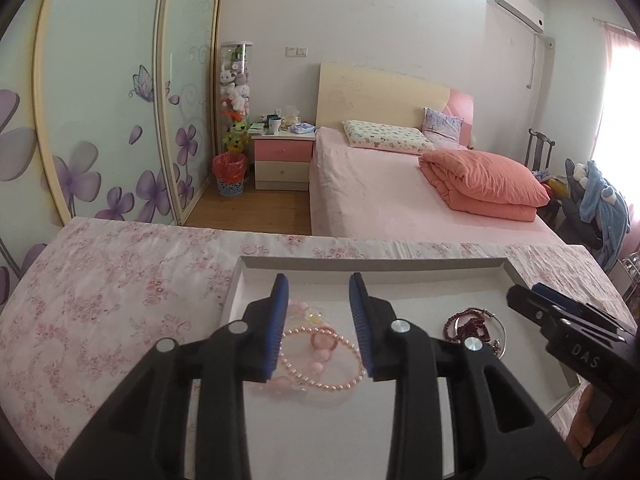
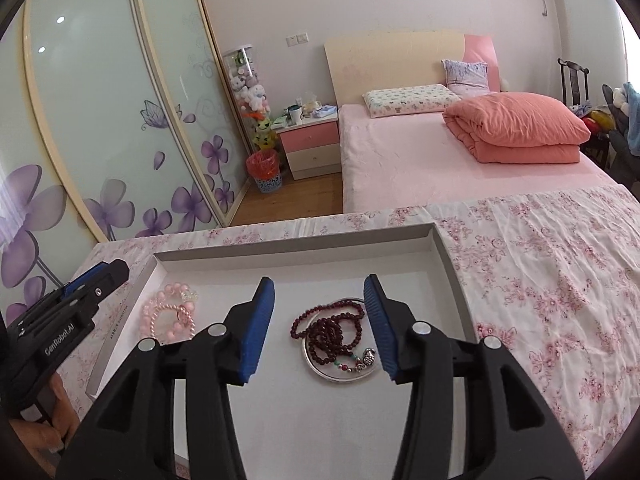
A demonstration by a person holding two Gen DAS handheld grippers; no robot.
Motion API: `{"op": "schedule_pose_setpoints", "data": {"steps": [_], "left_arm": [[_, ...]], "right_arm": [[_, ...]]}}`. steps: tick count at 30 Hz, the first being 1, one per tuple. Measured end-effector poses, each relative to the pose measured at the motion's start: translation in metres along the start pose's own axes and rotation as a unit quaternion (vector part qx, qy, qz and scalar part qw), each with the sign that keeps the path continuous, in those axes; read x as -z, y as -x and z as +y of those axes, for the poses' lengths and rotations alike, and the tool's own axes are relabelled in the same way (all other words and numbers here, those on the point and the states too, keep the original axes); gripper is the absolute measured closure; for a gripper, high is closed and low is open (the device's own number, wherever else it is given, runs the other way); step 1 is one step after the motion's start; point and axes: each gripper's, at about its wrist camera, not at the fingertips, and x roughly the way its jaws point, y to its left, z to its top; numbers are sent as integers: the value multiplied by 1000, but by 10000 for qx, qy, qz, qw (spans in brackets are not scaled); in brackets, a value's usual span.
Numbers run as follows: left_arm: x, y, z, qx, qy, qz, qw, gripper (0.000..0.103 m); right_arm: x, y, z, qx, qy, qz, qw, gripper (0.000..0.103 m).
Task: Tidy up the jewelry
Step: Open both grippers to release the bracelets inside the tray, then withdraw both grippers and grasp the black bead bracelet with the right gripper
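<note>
A shallow white tray (image 1: 360, 264) (image 2: 288, 246) lies on a floral-covered table. In its left part lie pink bead and pearl bracelets (image 1: 320, 354) (image 2: 170, 316). In its right part dark red beads (image 2: 332, 330) (image 1: 466, 326) lie on a silver bangle (image 2: 340, 377). My left gripper (image 1: 319, 290) is open and empty above the pink bracelets. My right gripper (image 2: 320, 290) is open and empty above the red beads. Each gripper shows at the edge of the other's view.
The floral cloth (image 2: 540, 280) (image 1: 100, 300) covers the table around the tray. Beyond the table's far edge are a pink bed (image 1: 420, 192), a nightstand (image 1: 282, 160) and sliding wardrobe doors (image 1: 100, 120).
</note>
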Motion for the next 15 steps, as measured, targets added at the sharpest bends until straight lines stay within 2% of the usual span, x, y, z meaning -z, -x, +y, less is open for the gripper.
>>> {"op": "schedule_pose_setpoints", "data": {"steps": [8, 15], "left_arm": [[5, 11, 17, -155, 138, 25, 9998, 71], [17, 33, 25, -171, 130, 13, 9998, 66]], "right_arm": [[2, 8, -4, 33, -35, -40, 10000, 55], [13, 33, -6, -11, 30, -51, 10000, 55]]}}
